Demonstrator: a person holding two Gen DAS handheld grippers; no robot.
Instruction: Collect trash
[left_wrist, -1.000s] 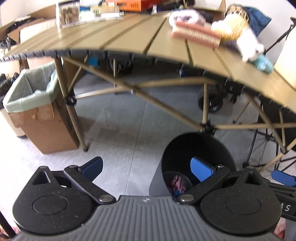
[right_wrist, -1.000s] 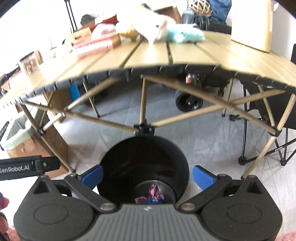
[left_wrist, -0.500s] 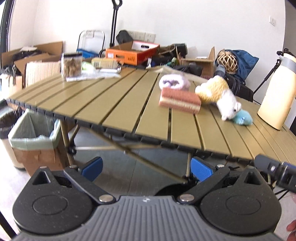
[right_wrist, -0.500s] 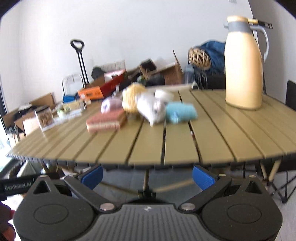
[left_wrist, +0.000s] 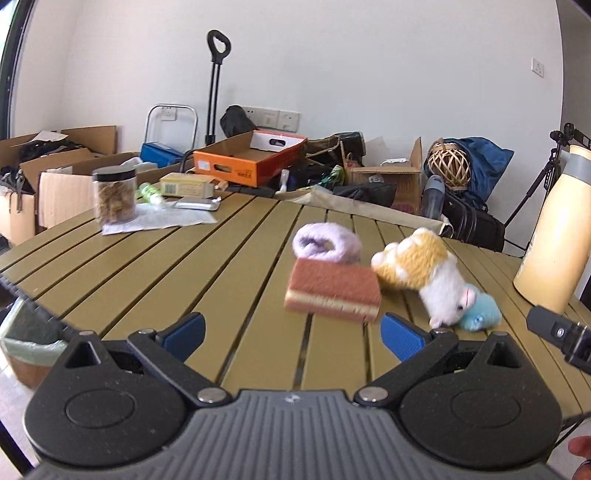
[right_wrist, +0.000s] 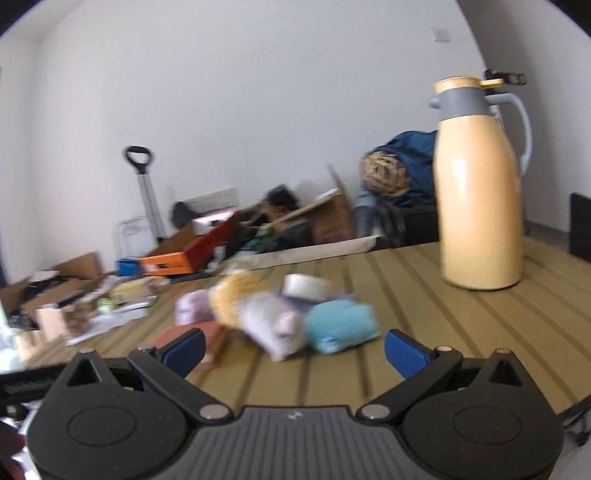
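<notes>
Both grippers hover over the near edge of a slatted olive table (left_wrist: 207, 273), empty. My left gripper (left_wrist: 293, 334) stands open, facing a pink-and-cream sponge (left_wrist: 334, 293), a rolled lilac cloth (left_wrist: 327, 243), an orange-and-white plush toy (left_wrist: 424, 277) and a small teal plush (left_wrist: 480, 317). My right gripper (right_wrist: 295, 349) is open too; its blurred view shows the plush toy (right_wrist: 266, 314), teal plush (right_wrist: 340, 326), sponge (right_wrist: 207, 334) and a roll of white tape (right_wrist: 306, 286) just ahead. At the far left lie a sheet of white paper (left_wrist: 159, 221) and a silver wrapper (left_wrist: 197, 203).
A tall cream thermos jug (right_wrist: 478, 192) stands at the table's right. A jar of snacks (left_wrist: 114, 195), a small box (left_wrist: 188, 184) and a green bottle (left_wrist: 149, 192) sit at the far left. A lined cardboard bin (left_wrist: 26, 339) stands on the floor left. Boxes clutter the wall.
Both grippers have risen from below the table, where they faced a black bin with trash in it, to above the tabletop. The bin is out of view.
</notes>
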